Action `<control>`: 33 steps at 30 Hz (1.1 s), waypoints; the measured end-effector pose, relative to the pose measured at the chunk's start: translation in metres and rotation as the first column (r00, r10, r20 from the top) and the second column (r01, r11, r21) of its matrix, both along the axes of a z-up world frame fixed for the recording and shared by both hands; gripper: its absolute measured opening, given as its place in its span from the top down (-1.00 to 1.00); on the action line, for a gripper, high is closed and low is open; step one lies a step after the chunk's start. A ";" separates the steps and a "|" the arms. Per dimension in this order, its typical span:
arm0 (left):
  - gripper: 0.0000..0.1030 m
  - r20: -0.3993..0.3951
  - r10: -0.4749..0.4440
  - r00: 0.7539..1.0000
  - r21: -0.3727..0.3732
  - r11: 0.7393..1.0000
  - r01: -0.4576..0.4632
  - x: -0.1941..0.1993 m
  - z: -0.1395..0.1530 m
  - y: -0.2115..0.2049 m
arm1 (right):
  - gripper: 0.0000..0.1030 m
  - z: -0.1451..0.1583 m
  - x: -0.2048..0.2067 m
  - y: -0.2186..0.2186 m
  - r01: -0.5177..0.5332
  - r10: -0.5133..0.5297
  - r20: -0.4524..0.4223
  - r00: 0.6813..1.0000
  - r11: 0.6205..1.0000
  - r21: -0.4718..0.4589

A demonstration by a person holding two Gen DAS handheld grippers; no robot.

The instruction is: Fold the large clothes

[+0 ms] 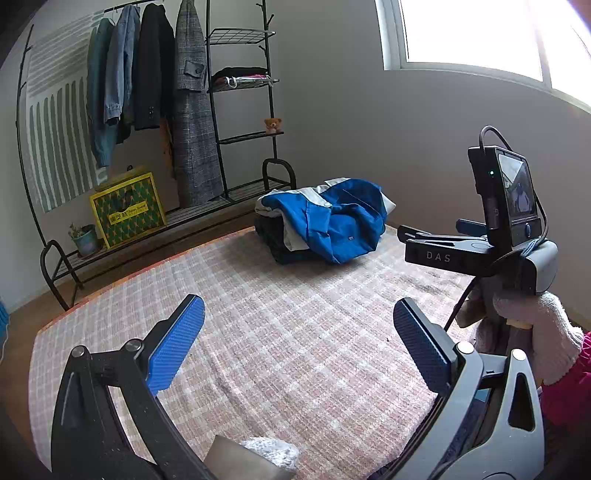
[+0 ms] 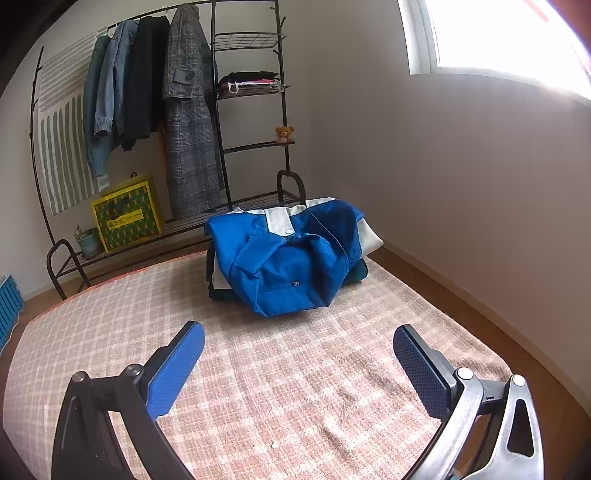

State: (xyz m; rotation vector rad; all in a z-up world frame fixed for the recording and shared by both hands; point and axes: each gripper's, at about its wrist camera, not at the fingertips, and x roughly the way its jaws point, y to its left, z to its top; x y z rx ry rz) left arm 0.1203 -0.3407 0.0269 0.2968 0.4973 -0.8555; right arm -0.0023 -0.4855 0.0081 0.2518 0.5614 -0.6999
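— What's on the checked rug (image 2: pixel 295 387)?
— A blue-and-white jacket (image 2: pixel 291 254), mid-frame, heaped on a pile of dark clothes.
— And the tongs?
— The left gripper (image 1: pixel 299 343) and right gripper (image 2: pixel 299 365), low in frame, gape wide, holding nothing.

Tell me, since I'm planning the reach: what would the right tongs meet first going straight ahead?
Probably the blue jacket atop the clothes pile; only bare checked blanket lies between it and the open right tongs, though depth is unclear.

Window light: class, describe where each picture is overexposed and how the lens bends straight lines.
Left wrist view: the window is blown out white, and the clothes rack bows outward. Right wrist view: the window glares and washes the wall below, and the rug edges curve.
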 end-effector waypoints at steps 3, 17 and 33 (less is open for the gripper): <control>-1.00 0.001 -0.001 1.000 0.000 1.000 0.001 -0.001 -0.001 0.000 | -0.99 0.000 -0.001 0.000 0.002 -0.002 0.001 1.000 1.000 0.000; -1.00 0.000 -0.007 1.000 0.004 1.000 0.007 -0.003 -0.002 0.000 | -1.00 -0.001 -0.002 0.004 -0.001 0.000 -0.004 1.000 1.000 -0.007; -1.00 0.023 -0.016 1.000 -0.006 1.000 0.016 -0.004 -0.003 0.008 | -0.99 0.000 -0.002 0.009 -0.008 0.008 -0.006 1.000 1.000 -0.012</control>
